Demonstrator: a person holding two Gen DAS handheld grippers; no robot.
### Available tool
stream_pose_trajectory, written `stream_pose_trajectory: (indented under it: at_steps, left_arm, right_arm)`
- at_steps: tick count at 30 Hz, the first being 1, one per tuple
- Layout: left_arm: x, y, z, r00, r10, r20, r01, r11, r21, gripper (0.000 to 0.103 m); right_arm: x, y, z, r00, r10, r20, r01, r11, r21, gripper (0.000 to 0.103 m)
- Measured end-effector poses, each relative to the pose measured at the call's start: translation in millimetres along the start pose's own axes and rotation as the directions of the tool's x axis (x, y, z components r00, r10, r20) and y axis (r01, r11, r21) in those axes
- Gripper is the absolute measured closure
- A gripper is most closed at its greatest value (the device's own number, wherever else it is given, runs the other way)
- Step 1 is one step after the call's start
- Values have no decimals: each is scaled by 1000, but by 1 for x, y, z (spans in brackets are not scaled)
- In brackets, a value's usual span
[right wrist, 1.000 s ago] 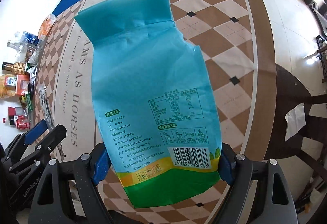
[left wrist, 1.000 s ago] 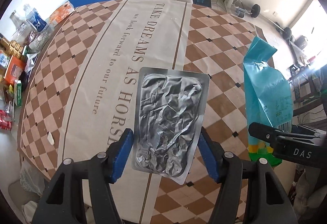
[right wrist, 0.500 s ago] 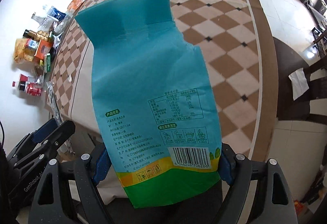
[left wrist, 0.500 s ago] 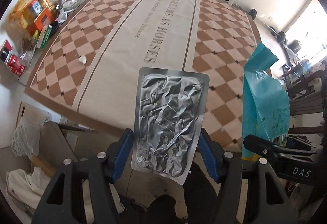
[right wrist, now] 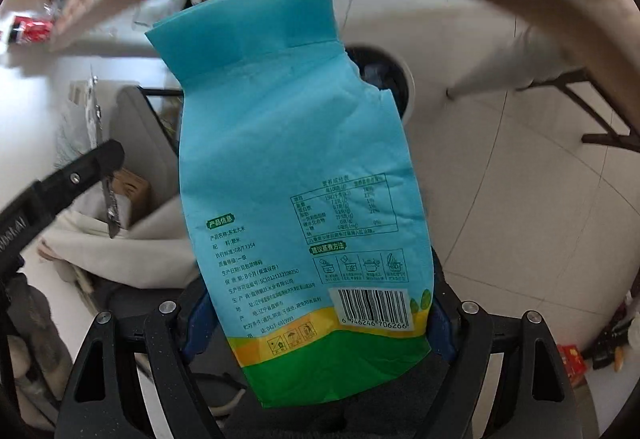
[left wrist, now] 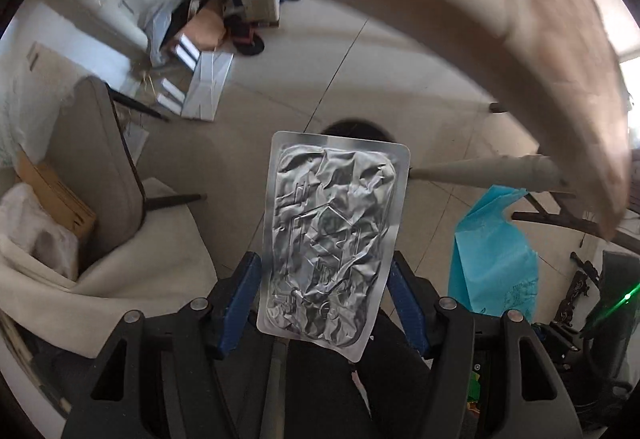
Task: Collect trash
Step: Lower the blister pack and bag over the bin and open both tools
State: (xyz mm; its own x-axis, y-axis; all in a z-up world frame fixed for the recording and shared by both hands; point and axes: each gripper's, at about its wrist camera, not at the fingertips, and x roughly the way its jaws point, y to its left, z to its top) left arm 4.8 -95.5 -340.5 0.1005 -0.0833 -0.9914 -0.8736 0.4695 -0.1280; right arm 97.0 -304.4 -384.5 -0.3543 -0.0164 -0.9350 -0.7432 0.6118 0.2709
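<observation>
My left gripper (left wrist: 326, 295) is shut on a crumpled silver foil pouch (left wrist: 334, 235) that stands up between its blue pads. My right gripper (right wrist: 320, 323) is shut on a blue rice bag (right wrist: 288, 167) with a barcode and a green bottom edge. Both point down at the floor below the table edge. A round bin (right wrist: 384, 75) with a dark inside stands on the tiles, partly hidden behind each held item; it also shows in the left wrist view (left wrist: 356, 129). The blue bag shows in the left wrist view (left wrist: 492, 255), and the left gripper's finger in the right wrist view (right wrist: 76, 175).
The table edge (left wrist: 560, 51) arches over the top of both views. A grey chair (left wrist: 104, 167) draped with cloth stands at the left, with cardboard (left wrist: 56, 199) beside it. Boxes and clutter (left wrist: 208, 39) lie on the far floor. A table leg (right wrist: 504, 71) stands at the right.
Both grippers have swung from above the tabletop down past its edge and now face the floor and the bin. Each holds its item as before.
</observation>
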Motion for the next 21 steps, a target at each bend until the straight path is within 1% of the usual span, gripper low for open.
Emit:
stream_pose_trajectory:
  at_steps: [2, 4, 8, 11, 14, 16, 19, 20, 21]
  left_arm:
    - [39, 4, 9, 1000, -13, -28, 12, 1000, -14, 42]
    - [83, 8, 22, 997, -54, -62, 51, 998, -42, 42]
    - [157, 12, 45, 987, -121, -104, 114, 991, -74, 42]
    - [207, 10, 64, 976, -168, -138, 158, 984, -80, 42]
    - [247, 9, 77, 960, -216, -176, 204, 975, -87, 41]
    - [265, 8, 84, 950, -242, -197, 228, 969, -94, 41]
    - [282, 10, 93, 949, -233, -213, 217, 971, -97, 40]
    - [285, 8, 94, 950, -231, -212, 215, 972, -94, 37]
    - [287, 9, 95, 951, -231, -207, 216, 972, -94, 23]
  right_arm:
    - [37, -11, 9, 1000, -17, -24, 18, 1000, 20, 18]
    - [73, -22, 23, 999, -32, -37, 34, 998, 43, 18]
    - [137, -49, 63, 997, -64, -35, 67, 992, 105, 18]
    - [178, -65, 94, 998, -65, -26, 68, 988, 137, 18]
    - [210, -78, 124, 998, -50, -33, 55, 987, 151, 18]
    - [230, -81, 139, 999, -36, -39, 42, 988, 149, 18]
    - [252, -84, 155, 998, -25, -49, 32, 989, 146, 17]
    - [259, -85, 160, 999, -23, -50, 30, 989, 145, 17]
    - [262, -93, 165, 998, -22, -53, 29, 990, 138, 15]
